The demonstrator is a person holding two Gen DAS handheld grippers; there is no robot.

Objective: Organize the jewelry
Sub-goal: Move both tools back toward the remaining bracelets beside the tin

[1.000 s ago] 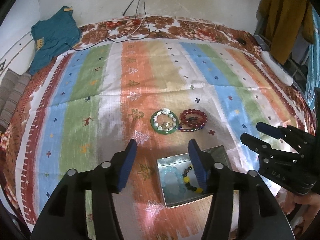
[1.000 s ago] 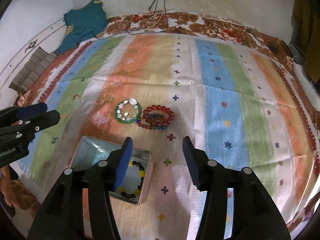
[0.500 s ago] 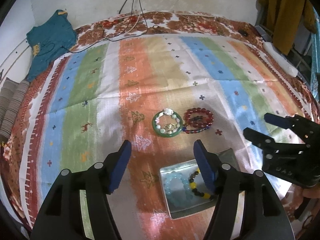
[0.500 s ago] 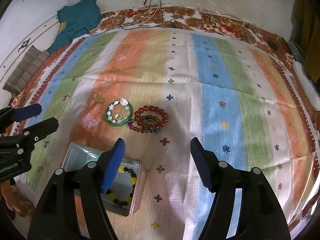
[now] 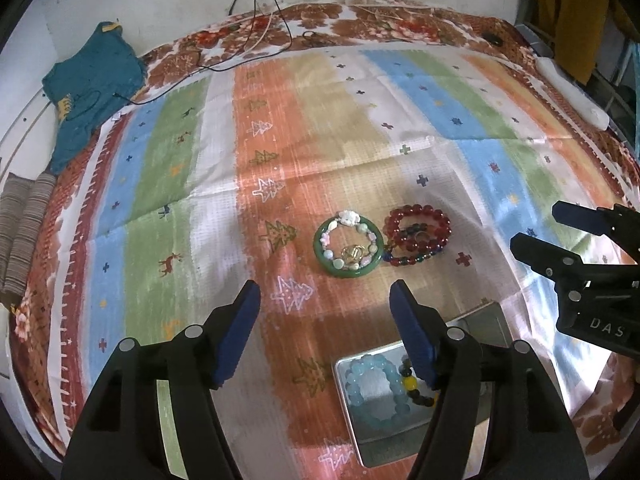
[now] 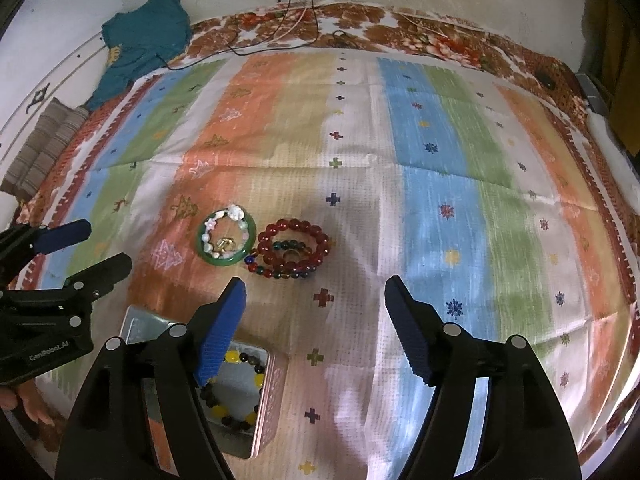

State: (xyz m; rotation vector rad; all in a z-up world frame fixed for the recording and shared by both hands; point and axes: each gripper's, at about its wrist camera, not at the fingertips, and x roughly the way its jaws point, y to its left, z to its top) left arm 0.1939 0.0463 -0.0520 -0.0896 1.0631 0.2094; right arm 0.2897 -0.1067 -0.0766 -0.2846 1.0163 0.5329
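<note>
Your left gripper (image 5: 325, 309) has its blue-padded fingers (image 5: 240, 328) spread wide with nothing between them; they have just been opening further. Your right gripper (image 6: 314, 306) is the same, wide and empty, and its spread has barely changed in the last moment.

Just beyond the left fingers lies the green jade-like bangle (image 5: 347, 247) with a pastel bead bracelet (image 5: 352, 240) and a small gold piece inside its ring. Touching it on the right is the coiled dark-red bead bracelet (image 5: 418, 234), with a strand of mixed blue, green and red beads (image 6: 280, 272) looped under it. All lie flat on the striped bedspread (image 5: 280, 140). Nearer you sits the open square metal tin (image 5: 400, 396), already holding a pale blue bead bracelet (image 5: 376, 388) and a black-and-yellow bead bracelet (image 6: 236, 388).

The rings have no real long axis; each lies with its opening facing up. The red cluster is slightly wider left to right.

The risks, as I judge them: the pieces touch and nest, so pinching the bangle may drag the pastel bracelet or the gold piece along, or spill them. The smooth bangle could slip from the pads. The soft cloth may bunch up into your grip. Your two grippers are near each other over the tin and could collide.
</note>
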